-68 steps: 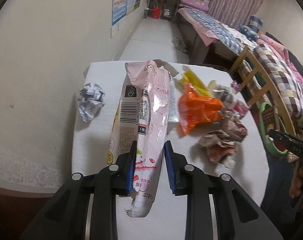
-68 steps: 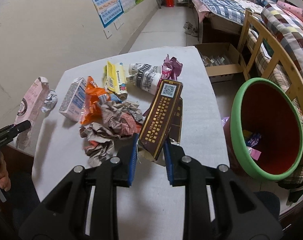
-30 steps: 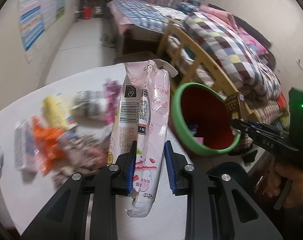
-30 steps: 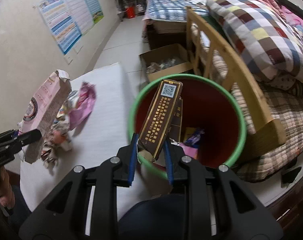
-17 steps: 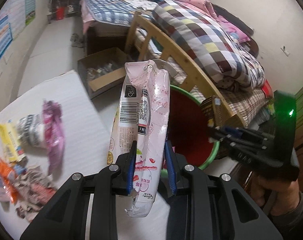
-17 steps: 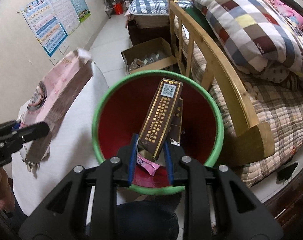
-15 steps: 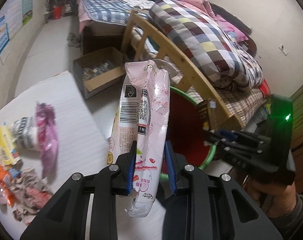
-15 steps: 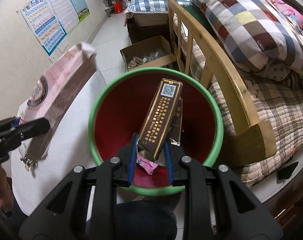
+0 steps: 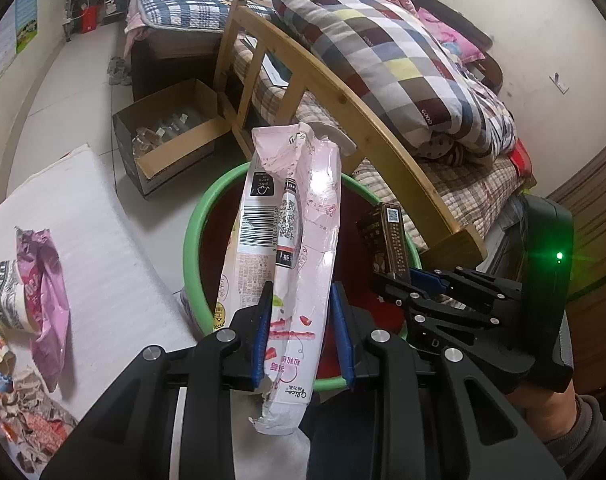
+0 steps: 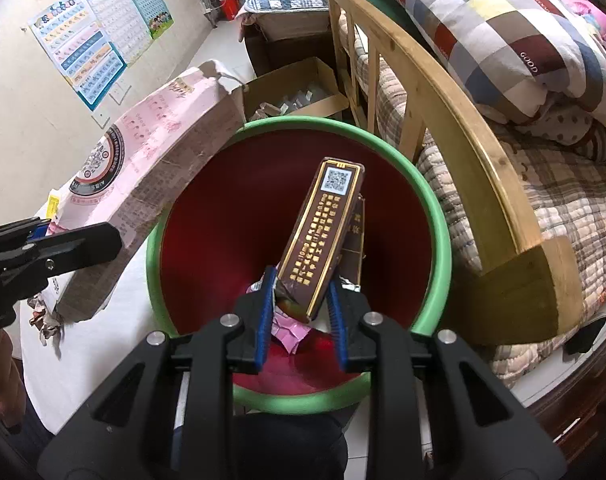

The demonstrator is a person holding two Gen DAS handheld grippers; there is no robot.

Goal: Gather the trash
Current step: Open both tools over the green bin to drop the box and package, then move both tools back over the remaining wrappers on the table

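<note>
Over the green-rimmed bin (image 10: 439,216) we've got the right gripper (image 10: 301,300) clamped on a brown-and-gold box (image 10: 323,236) and the left gripper (image 9: 303,320) pinching a pink carton (image 9: 287,248), neither dropped yet. A pink wrapper (image 10: 289,330) already sits inside. Only the left view shows what's left on the table's (image 9: 103,264) left edge: purple wrapper (image 9: 47,280), crumpled paper (image 9: 27,420).

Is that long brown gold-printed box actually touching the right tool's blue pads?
Touching: the right wrist view shows both pads of the right tool pressed against the brown box.
</note>
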